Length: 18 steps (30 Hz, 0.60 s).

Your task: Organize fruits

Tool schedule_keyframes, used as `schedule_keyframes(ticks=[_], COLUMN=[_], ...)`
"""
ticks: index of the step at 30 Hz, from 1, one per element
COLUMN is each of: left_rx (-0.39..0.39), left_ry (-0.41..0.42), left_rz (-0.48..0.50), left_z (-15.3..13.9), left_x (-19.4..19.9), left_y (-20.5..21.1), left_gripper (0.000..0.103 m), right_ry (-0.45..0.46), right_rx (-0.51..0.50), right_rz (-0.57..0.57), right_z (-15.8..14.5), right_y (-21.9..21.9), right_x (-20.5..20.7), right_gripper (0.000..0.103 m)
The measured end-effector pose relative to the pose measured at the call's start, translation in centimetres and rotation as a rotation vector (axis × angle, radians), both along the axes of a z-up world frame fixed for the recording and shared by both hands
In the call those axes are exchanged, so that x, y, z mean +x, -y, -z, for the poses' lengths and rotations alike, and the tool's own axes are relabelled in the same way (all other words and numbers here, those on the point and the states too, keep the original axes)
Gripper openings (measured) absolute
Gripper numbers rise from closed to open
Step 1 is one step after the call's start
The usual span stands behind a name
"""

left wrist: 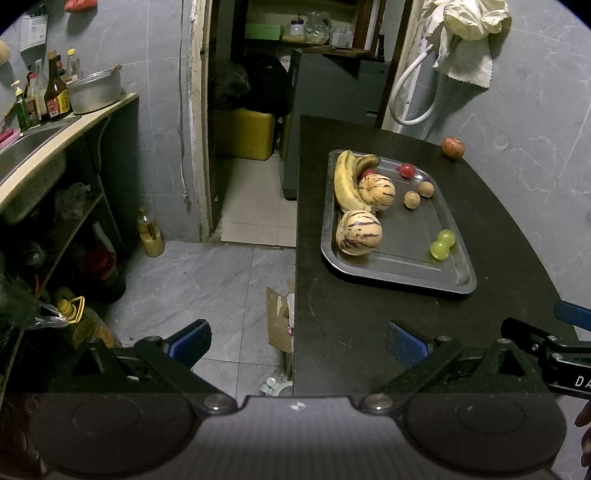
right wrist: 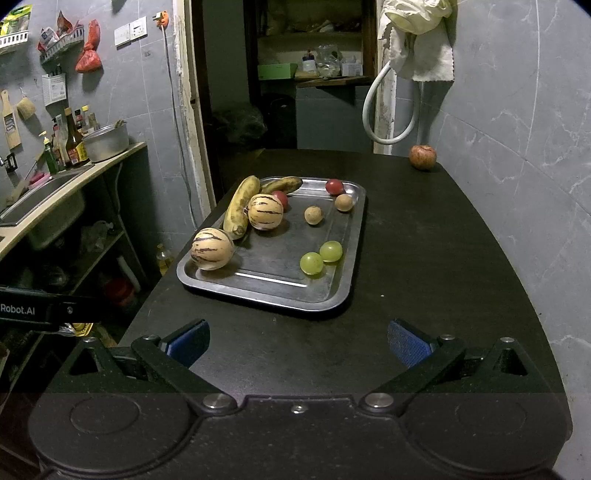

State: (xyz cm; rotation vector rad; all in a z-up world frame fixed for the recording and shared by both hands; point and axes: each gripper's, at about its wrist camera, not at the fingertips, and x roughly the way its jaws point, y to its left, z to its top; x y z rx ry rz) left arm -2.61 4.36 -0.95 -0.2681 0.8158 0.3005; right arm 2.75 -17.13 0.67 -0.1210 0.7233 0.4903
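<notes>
Left gripper (left wrist: 297,341) fingers spread, right gripper (right wrist: 298,341) likewise, floor only left view.

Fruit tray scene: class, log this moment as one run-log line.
left gripper: open, empty | right gripper: open, empty | tray: bananas, melons, grapes | apple: off tray, by wall

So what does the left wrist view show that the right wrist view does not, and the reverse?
Only the left wrist view shows the yellow bin beyond the doorway and the cardboard on the floor. Only the right wrist view shows the wall switches and the red bag. Both show the steel tray of fruit, the apple outside it, and open grippers.
</notes>
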Motion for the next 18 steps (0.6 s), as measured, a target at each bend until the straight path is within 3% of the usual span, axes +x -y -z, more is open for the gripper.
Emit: schedule_keyframes(ticks=[18], left_rx=[-0.006], left_ry=[-0.008], left_rz=[-0.012], left_z=[0.19], left_x=[0.1], left_y=[-0.23], left_gripper=[0.102], right_ry=[-0.002], right_rx=[-0.001], right_rz=[0.0], right_z=[-0.03], right_y=[-0.14], right_x=[0.01], right_gripper=[0.102])
